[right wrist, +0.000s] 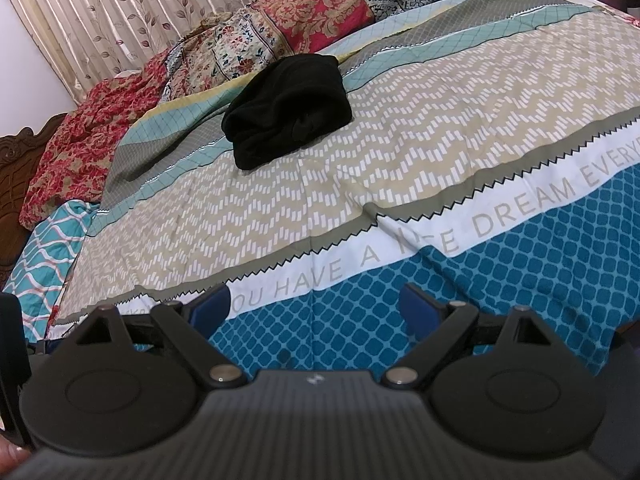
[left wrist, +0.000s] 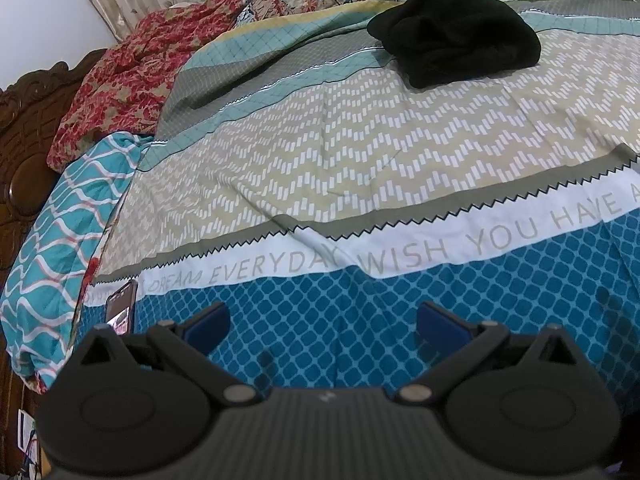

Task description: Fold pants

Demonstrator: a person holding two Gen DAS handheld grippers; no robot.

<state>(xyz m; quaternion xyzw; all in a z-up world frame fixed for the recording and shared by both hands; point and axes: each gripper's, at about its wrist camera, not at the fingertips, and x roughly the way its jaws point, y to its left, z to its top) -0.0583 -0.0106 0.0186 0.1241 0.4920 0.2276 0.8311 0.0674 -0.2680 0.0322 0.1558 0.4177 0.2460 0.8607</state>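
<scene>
- Ahead of both grippers, well beyond their fingertips, the black pants [left wrist: 456,36] lie in a compact bundle on the bedspread [left wrist: 360,152]; from the right wrist the same bundle [right wrist: 288,110] sits ahead and a little left
- Left gripper [left wrist: 323,326]: fingers spread wide, nothing between them; it hangs over the blue-checked band at the near edge of the bed
- Right gripper [right wrist: 315,306]: fingers likewise apart and empty, over the same band
- Whether the bundle is a finished fold or a loose heap I cannot tell; its edges look rounded and rumpled, no waistband or leg shows clearly
- Handling, as a judgement: soft, limp, light cloth that will sag and slide over the smooth cover; layers may separate if pinched singly
- Best hold, should it need lifting: a firm outer edge or corner, both grippers far apart, taking all layers together
- Left of the left gripper, a phone [left wrist: 120,304] lies on the bed, clear of the cloth
</scene>
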